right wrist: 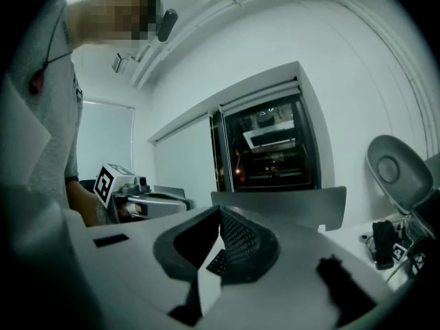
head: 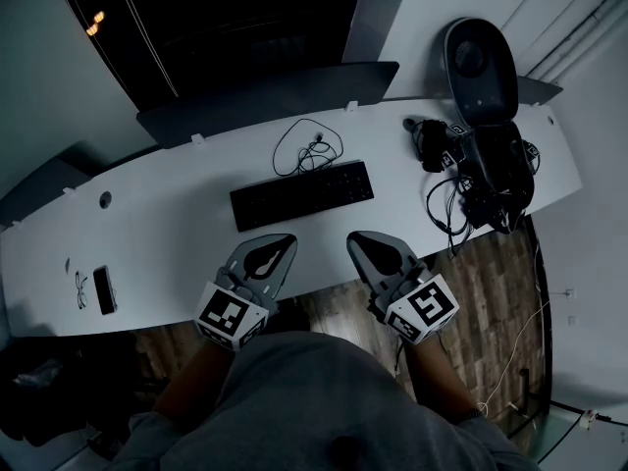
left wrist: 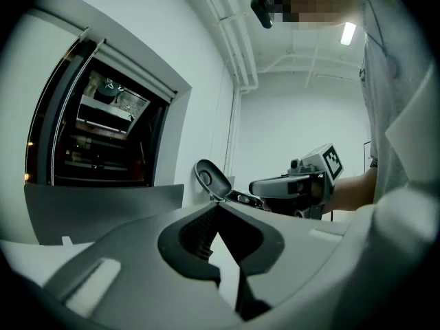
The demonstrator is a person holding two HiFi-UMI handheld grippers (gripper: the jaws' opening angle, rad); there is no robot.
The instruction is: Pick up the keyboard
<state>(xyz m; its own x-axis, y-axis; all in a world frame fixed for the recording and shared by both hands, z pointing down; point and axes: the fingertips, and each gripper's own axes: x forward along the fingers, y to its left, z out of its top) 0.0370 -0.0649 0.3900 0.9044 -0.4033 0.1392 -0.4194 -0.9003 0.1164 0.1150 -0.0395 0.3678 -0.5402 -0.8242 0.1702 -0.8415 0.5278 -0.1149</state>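
Observation:
A black keyboard (head: 302, 194) lies flat on the white curved desk (head: 177, 234), a little beyond both grippers. My left gripper (head: 277, 240) hovers over the desk's near edge, below the keyboard's left half, shut and empty. My right gripper (head: 359, 237) hangs beside it below the keyboard's right end, also shut with nothing between its jaws. In the right gripper view a corner of the keyboard (right wrist: 216, 261) shows through the gap under the closed jaws. The left gripper view shows the right gripper (left wrist: 265, 186) from the side; the keyboard is hidden there.
A thin cable (head: 306, 147) is coiled behind the keyboard. At the desk's right end stands a grey oval device (head: 479, 70) over a tangle of black gear and cords (head: 486, 180). A dark phone-like slab (head: 104, 289) and glasses (head: 78, 288) lie at the left. A dark window (head: 211, 27) is behind.

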